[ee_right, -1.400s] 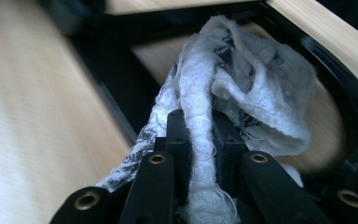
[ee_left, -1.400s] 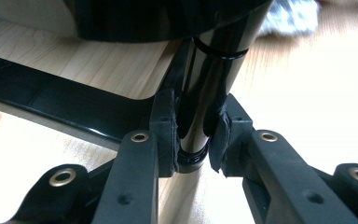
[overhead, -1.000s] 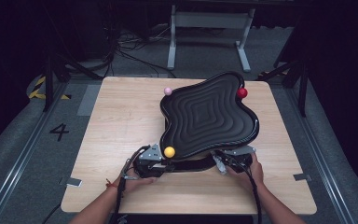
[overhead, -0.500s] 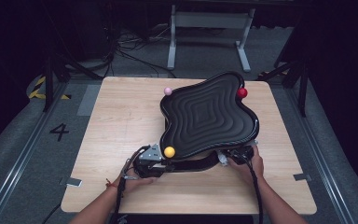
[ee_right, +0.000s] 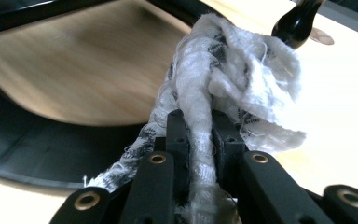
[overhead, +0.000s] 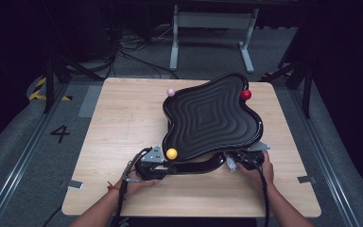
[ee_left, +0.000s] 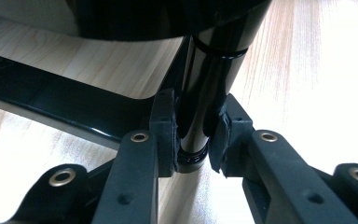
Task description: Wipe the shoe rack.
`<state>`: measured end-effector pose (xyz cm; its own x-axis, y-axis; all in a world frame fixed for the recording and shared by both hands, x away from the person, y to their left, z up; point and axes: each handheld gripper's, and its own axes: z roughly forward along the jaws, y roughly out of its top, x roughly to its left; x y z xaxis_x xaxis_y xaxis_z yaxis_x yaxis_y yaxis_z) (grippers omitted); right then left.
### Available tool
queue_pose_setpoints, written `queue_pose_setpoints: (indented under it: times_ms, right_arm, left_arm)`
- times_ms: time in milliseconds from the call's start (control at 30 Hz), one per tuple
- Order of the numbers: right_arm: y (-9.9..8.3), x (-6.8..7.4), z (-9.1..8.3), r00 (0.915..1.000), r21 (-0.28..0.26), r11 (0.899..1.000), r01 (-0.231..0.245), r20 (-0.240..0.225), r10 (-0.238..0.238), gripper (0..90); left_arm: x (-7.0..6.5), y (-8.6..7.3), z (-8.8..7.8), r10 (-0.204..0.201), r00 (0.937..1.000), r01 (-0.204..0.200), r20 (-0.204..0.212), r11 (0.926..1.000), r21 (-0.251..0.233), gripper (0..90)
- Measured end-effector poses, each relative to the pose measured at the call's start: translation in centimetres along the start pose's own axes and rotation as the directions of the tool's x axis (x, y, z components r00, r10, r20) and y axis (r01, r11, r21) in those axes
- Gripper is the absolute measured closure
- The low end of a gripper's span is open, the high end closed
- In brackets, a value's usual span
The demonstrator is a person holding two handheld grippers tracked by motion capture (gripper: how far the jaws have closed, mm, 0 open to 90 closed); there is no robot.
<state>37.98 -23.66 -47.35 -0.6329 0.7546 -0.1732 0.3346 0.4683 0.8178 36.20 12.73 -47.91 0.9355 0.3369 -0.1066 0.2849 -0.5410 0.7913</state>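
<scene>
Bare table (overhead: 123, 118) left of the black tray (overhead: 208, 118) lies open; base (overhead: 194, 168) blocks the front edge

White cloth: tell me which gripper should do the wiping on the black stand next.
Right. The right gripper is shut on the white cloth, close to the black stand. The left gripper is clamped on the stand's post, likely steadying it.

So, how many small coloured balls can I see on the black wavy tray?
3. A yellow ball at the near left corner of the tray, a pink ball at the far left corner, a red ball at the far right. The near right corner is hidden, so another may be there.
</scene>
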Motion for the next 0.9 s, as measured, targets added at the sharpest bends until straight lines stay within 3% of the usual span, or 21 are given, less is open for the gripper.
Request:
queue_pose_setpoints:
  times_ms: [167,300,400,633,900]
  right_arm:
    - [-0.4,1.0,-0.7,0.9999,0.001,1.0,0.008,-0.014,-0.008,80.2]
    - [-0.1,2.6,-0.7,0.995,0.001,0.995,0.097,-0.026,-0.097,80.0]
    - [0.1,3.9,-0.5,0.9901,-0.004,0.991,0.131,-0.052,-0.131,80.2]
    - [0.8,6.1,-0.1,0.9834,-0.016,0.989,0.15,-0.101,-0.151,80.3]
    - [2.5,10.6,1.0,0.957,-0.045,0.978,0.203,-0.202,-0.208,80.1]
  left_arm:
    - [0.0,0.0,0.0,-0.001,1.0,0.001,-0.001,1.0,0.0,72.9]
    - [0.0,0.0,0.0,-0.001,1.0,0.001,-0.002,1.0,0.001,73.0]
    - [0.0,0.0,0.0,-0.001,1.0,0.001,-0.002,1.0,0.0,73.0]
    - [0.0,0.0,0.0,0.0,1.0,0.0,-0.003,1.0,0.0,73.0]
    - [0.0,0.0,0.0,0.004,1.0,-0.004,-0.003,1.0,0.003,73.0]
